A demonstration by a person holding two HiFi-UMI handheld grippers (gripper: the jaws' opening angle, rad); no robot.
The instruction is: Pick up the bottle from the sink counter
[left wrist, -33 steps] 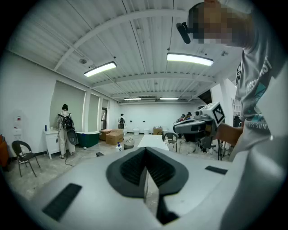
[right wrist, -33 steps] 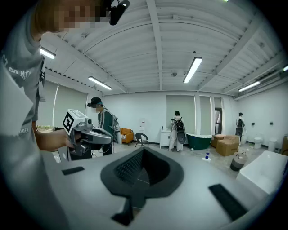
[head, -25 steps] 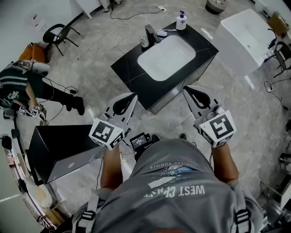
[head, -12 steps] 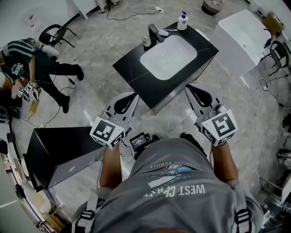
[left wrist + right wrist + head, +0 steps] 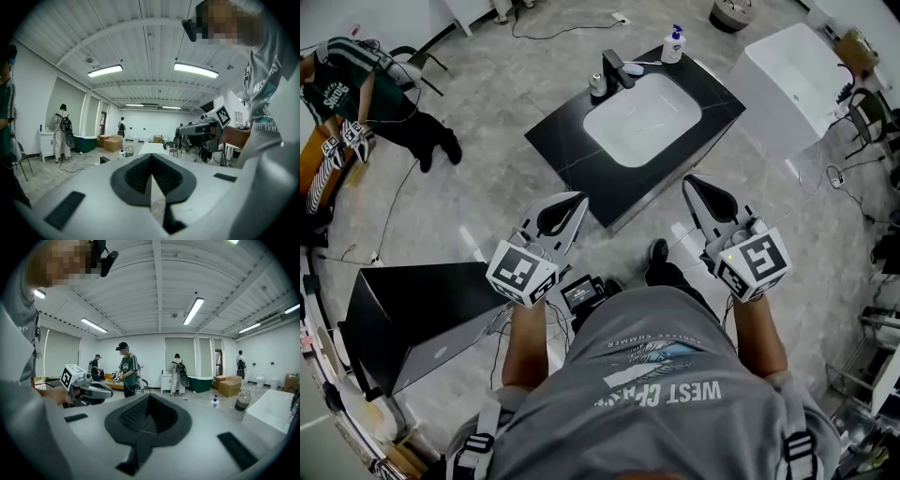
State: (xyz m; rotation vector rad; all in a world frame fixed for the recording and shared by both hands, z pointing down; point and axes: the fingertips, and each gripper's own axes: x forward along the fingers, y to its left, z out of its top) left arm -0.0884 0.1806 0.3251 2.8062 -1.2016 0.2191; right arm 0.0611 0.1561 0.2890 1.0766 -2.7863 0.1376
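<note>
The bottle (image 5: 674, 45), white with a blue pump, stands at the far corner of the black sink counter (image 5: 567, 150), beyond the white basin (image 5: 642, 117). It also shows small and far off in the left gripper view (image 5: 122, 152) and in the right gripper view (image 5: 215, 401). My left gripper (image 5: 578, 199) is held short of the counter's near edge, jaws shut and empty. My right gripper (image 5: 689, 181) hovers by the counter's near right corner, its pads together with nothing between them. Both are far from the bottle.
A black faucet (image 5: 609, 67) and a small metal cup (image 5: 598, 86) stand behind the basin. A white tub (image 5: 787, 66) is at the right, a black cabinet (image 5: 412, 300) at the left. A person (image 5: 366, 80) stands at the top left; cables trail on the floor.
The person in the striped shirt has moved from the left edge up to the top left. A shoe now shows between the grippers. Both grippers have hardly shifted.
</note>
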